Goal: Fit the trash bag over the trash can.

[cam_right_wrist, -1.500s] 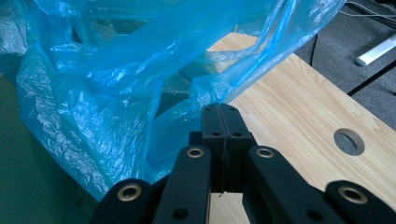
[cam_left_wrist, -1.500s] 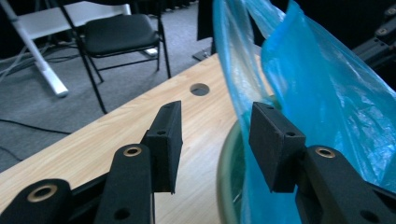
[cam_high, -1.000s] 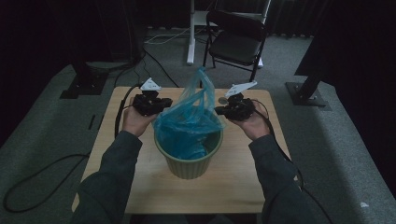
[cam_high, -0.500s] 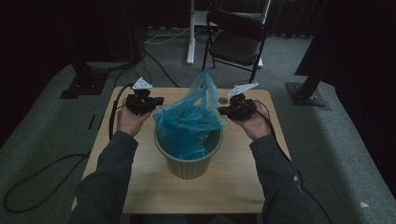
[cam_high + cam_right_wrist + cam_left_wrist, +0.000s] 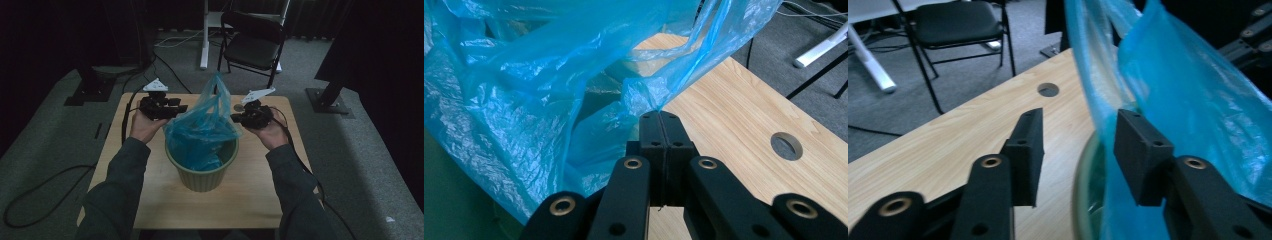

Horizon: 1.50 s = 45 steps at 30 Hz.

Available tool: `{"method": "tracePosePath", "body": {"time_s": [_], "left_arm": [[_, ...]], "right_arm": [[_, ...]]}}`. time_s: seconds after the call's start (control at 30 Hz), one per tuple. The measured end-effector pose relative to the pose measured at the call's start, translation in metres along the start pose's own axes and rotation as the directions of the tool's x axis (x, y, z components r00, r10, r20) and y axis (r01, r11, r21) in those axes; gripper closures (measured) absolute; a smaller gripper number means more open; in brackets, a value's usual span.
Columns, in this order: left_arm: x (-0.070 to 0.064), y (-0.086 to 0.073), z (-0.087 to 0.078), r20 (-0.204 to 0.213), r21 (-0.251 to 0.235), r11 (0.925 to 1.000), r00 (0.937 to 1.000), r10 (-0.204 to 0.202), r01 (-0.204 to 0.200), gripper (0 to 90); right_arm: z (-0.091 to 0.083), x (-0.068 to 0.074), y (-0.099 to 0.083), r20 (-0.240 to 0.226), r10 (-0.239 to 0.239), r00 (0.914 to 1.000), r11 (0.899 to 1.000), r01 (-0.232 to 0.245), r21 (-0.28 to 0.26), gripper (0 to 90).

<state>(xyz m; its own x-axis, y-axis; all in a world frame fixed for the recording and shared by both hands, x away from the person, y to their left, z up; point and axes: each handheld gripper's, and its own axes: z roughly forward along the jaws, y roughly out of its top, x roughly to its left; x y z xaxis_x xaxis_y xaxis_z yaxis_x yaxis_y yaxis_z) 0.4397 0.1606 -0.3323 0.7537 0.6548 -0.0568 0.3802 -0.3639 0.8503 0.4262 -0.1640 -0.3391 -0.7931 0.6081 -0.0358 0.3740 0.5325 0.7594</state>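
A blue plastic bag [image 5: 202,122] lines a green round bin [image 5: 202,172] at the middle of the wooden table [image 5: 150,200] and rises above its rim. My right gripper [image 5: 236,119] is shut on the bag's right edge; in the right gripper view the film [image 5: 644,95] runs out from between the closed jaws of my right gripper [image 5: 663,117]. My left gripper [image 5: 177,109] stands open at the bag's left side. In the left gripper view my left gripper [image 5: 1078,132] has its jaws apart, the bag's film [image 5: 1178,85] beside the right jaw and the bin's rim [image 5: 1080,170] below.
A black folding chair [image 5: 255,42] and a white desk leg [image 5: 204,35] stand on the carpet beyond the table. A round hole [image 5: 786,145] is cut in the tabletop near the far edge. Cables [image 5: 45,185] trail on the floor at the left.
My left gripper has let go of the bag's left edge and now stands open beside it. The bag has slackened and sunk lower. The right gripper keeps its hold.
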Motion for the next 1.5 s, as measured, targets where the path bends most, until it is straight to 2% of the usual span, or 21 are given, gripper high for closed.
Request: {"method": "tracePosePath", "body": {"time_s": [0.07,0.2,0.27,0.4,0.43,0.7,0.83,1.03,1.07,1.1,1.13,1.3,1.5], "left_arm": [[-0.003,0.001,0.004,0.007,0.008,0.9999,0.9999,0.009,-0.009,51.7],[-0.008,0.000,0.014,-0.018,0.072,0.9965,0.9988,0.045,-0.043,51.7],[-0.011,-0.001,0.018,-0.060,0.108,0.9923,0.9959,0.068,-0.061,62.5],[-0.011,-0.001,0.018,-0.074,0.119,0.9909,0.9946,0.073,-0.064,87.4],[-0.010,-0.001,0.017,-0.075,0.117,0.9912,0.9947,0.071,-0.062,89.5],[0.001,-0.005,0.012,-0.131,0.119,0.9925,0.9906,0.041,-0.025,89.9],[0.006,-0.008,0.013,-0.149,0.137,0.9905,0.9884,0.030,-0.010,89.9],[0.013,-0.019,0.013,-0.151,0.142,0.9896,0.9886,0.001,0.021,89.9],[0.019,-0.027,0.013,-0.145,0.139,0.9890,0.9890,-0.028,0.049,89.9],[0.019,-0.027,0.013,-0.145,0.139,0.9890,0.9890,-0.028,0.049,89.9],[0.021,-0.033,0.012,-0.142,0.134,0.9888,0.9888,-0.047,0.066,89.9],[0.024,-0.043,0.007,-0.135,0.126,0.9889,0.9888,-0.062,0.079,89.8],[0.024,-0.061,-0.002,-0.127,0.101,0.9896,0.9879,-0.090,0.103,89.8]], "right_arm": [[0.000,0.000,0.000,-0.006,0.000,1.0000,1.000,0.000,-0.005,90.0],[0.000,0.002,0.002,-0.008,-0.005,1.0000,1.000,0.005,-0.005,90.0],[0.000,0.003,0.003,-0.008,-0.008,0.9999,1.000,0.008,-0.007,90.0],[0.000,0.002,0.003,-0.002,-0.010,0.9999,1.000,0.010,-0.004,90.0],[0.000,0.002,0.003,-0.001,-0.009,1.0000,1.000,0.009,-0.005,90.0],[0.000,-0.003,-0.001,0.019,0.009,0.9998,1.000,-0.009,0.008,90.0],[0.003,-0.003,-0.001,0.032,0.007,0.9995,1.000,-0.007,0.022,90.0],[0.008,-0.003,-0.003,0.045,0.006,0.9990,0.999,-0.008,0.052,90.0],[0.011,-0.004,-0.004,0.048,0.005,0.9988,0.998,-0.008,0.061,90.0],[0.011,-0.004,-0.004,0.048,0.005,0.9988,0.998,-0.008,0.061,90.0],[0.013,-0.004,-0.007,0.044,0.012,0.9989,0.998,-0.014,0.063,90.0],[0.015,-0.006,-0.015,0.041,0.030,0.9987,0.996,-0.033,0.077,90.0],[0.011,-0.006,-0.030,0.010,0.051,0.9987,0.996,-0.051,0.074,90.0]]}}
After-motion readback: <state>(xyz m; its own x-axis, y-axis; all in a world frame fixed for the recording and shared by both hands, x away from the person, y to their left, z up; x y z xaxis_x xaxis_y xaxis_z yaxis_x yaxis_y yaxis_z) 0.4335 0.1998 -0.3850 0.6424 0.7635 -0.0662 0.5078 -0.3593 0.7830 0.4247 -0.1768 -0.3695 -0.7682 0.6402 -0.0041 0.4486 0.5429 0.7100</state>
